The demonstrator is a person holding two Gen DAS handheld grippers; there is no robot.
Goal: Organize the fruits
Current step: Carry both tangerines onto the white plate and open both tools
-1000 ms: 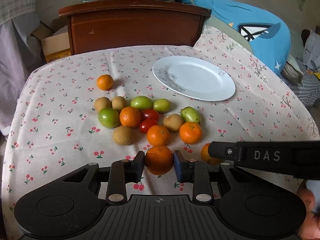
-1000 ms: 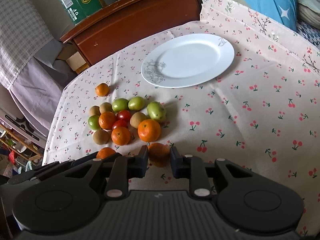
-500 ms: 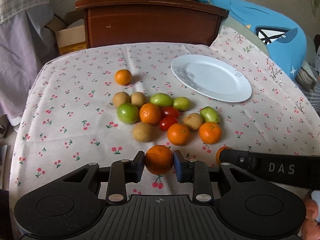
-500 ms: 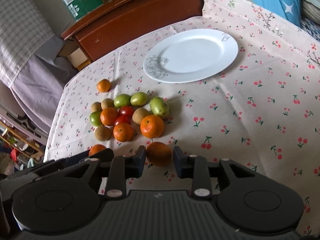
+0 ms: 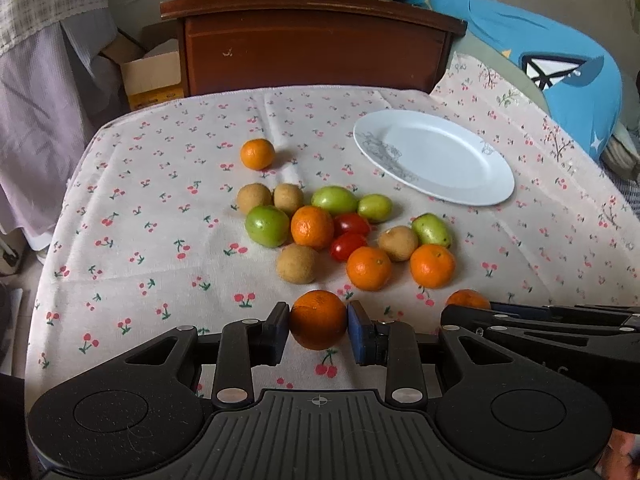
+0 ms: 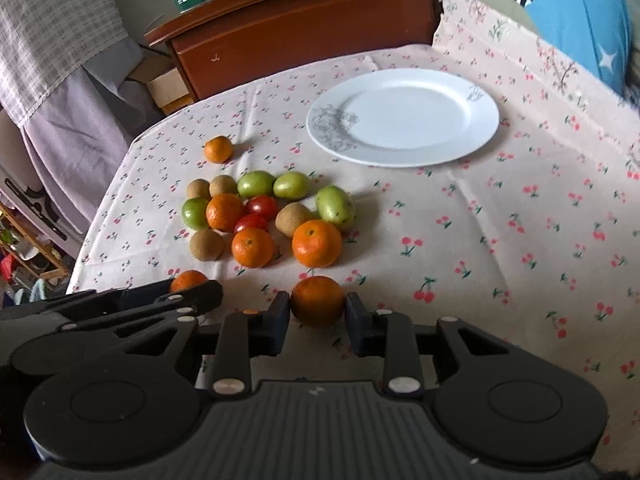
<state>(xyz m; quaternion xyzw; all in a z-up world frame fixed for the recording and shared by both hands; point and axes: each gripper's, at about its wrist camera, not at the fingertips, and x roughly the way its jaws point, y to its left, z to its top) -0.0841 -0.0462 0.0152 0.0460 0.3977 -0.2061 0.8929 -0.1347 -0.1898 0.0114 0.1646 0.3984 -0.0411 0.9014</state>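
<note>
**Both grippers lift clear with a mandarin each**

Since the earlier frame the right gripper (image 6: 317, 307) has been closing in on its mandarin (image 6: 317, 301) and now clamps it just above the cherry-print tablecloth (image 6: 480, 240). Left gripper (image 5: 318, 325) grips another mandarin (image 5: 318, 319), pads pressed on both sides. Remaining fruit pile (image 5: 340, 232) sits mid-table, near the white plate (image 5: 432, 160).

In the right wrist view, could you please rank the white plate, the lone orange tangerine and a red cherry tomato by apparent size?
1. White plate, clearly largest.
2. Lone orange tangerine.
3. Red cherry tomato, looking about the same size as the tangerine though nearer the camera, so their order is unsure.
</note>
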